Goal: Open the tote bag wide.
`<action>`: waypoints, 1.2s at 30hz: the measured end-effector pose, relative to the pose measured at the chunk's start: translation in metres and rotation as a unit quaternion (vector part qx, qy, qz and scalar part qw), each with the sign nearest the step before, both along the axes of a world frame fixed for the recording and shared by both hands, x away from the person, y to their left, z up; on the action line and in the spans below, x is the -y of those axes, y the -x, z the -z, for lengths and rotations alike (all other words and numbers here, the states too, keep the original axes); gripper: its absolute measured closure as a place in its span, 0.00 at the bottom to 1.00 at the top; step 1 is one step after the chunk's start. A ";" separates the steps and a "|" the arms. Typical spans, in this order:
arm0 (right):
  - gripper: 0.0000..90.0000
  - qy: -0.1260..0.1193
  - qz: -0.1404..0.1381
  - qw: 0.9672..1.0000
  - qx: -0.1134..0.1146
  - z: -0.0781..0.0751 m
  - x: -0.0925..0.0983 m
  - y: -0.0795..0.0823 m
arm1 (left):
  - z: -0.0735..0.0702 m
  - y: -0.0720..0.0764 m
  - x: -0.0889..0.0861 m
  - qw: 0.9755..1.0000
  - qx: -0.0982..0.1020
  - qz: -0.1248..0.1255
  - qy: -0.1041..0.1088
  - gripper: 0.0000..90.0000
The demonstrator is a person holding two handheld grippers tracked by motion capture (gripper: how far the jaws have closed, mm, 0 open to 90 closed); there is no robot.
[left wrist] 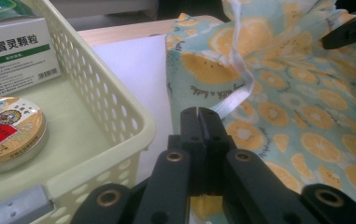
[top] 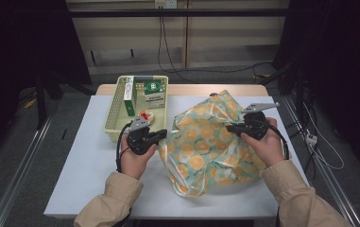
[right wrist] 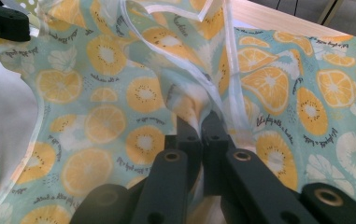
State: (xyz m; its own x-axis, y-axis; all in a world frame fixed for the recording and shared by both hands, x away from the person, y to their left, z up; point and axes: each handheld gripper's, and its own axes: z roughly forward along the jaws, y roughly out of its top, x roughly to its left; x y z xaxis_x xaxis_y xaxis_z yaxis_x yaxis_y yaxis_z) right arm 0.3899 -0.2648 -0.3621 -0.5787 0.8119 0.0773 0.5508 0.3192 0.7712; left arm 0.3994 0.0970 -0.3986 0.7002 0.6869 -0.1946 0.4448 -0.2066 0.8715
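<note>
On the desk [top: 88,156] in front of you lies the orange-print bag [top: 206,146], crumpled on the white sheet just right of the pale basket [top: 114,111]. Your left claw [top: 162,135] is clamped shut on the bag's clear plastic handle strip [left wrist: 236,95] at the bag's left edge; in the left gripper view the strip runs straight into the closed black jaws. Your right claw [top: 229,127] is likewise closed, pinching a fold of the printed film near the mouth on the right side, and the right gripper view shows the material bunched where it enters the jaws.

So both holds on the bag look made. The mouth, as far as I can judge, is only partly spread: the film sags between your 2 claws.

Nothing from the basket has been moved. The 2 green-and-white boxes [top: 153,90] stand at its far end and the round tin [left wrist: 7,130] lies flat on its floor. If packing is the aim, pulling the opening wide and loading those items remains ahead.
</note>
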 end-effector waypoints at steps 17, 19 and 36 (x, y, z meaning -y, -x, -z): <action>0.99 -0.004 0.010 1.000 -0.015 0.008 -0.008 -0.010 | -0.021 -0.005 -0.016 1.000 -0.008 0.014 0.025 0.26; 0.99 -0.004 0.010 1.000 -0.014 0.008 -0.007 -0.011 | -0.024 -0.011 -0.019 1.000 -0.005 0.017 0.022 0.22; 0.99 -0.005 0.014 1.000 -0.017 0.007 -0.006 -0.012 | -0.043 -0.067 -0.045 0.999 0.003 0.045 0.020 0.07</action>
State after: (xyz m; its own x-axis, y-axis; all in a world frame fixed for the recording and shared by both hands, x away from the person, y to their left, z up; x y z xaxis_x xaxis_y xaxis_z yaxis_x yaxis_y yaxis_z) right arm 0.4024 -0.2587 -0.3695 -0.5526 0.8269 0.1042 0.5858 0.2964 0.7543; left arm 0.4664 0.1422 -0.3556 0.7601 0.6128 -0.2162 0.4207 -0.2104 0.8825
